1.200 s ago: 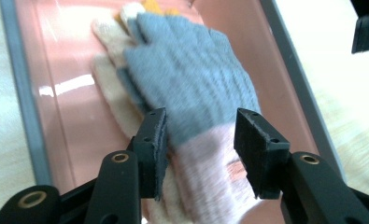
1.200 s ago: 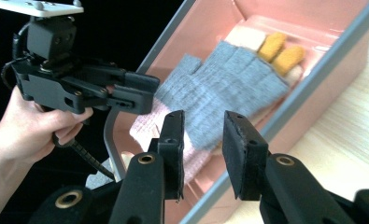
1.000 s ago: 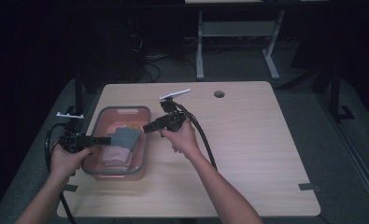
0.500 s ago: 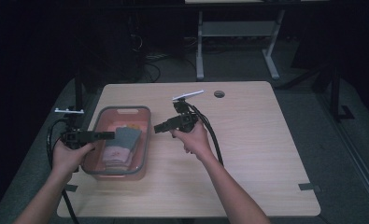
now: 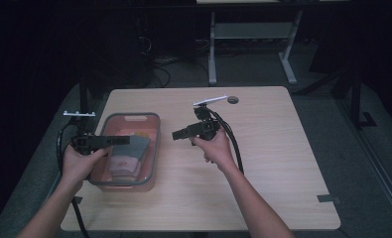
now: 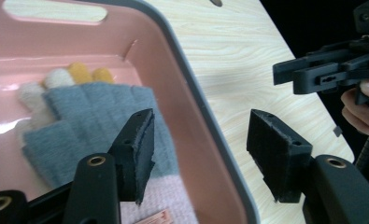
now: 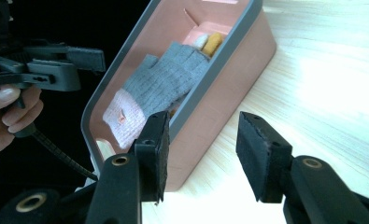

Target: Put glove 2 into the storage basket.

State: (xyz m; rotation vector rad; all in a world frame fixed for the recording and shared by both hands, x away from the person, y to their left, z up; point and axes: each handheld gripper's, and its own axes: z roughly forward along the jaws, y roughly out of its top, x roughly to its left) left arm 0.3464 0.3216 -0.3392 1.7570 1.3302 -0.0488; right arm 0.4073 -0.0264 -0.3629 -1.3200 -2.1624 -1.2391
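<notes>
Now the grey glove (image 6: 93, 116) lies in the bin (image 6: 191, 107), below both open jaws.

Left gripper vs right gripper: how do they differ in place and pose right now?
The left gripper hangs over the pink bin, above the grey glove; the right gripper is over bare table beside the bin. The left gripper points toward the table's middle, the right gripper back toward the bin, so they face each other. Both have just been opening, with nothing between the jaws.
</notes>
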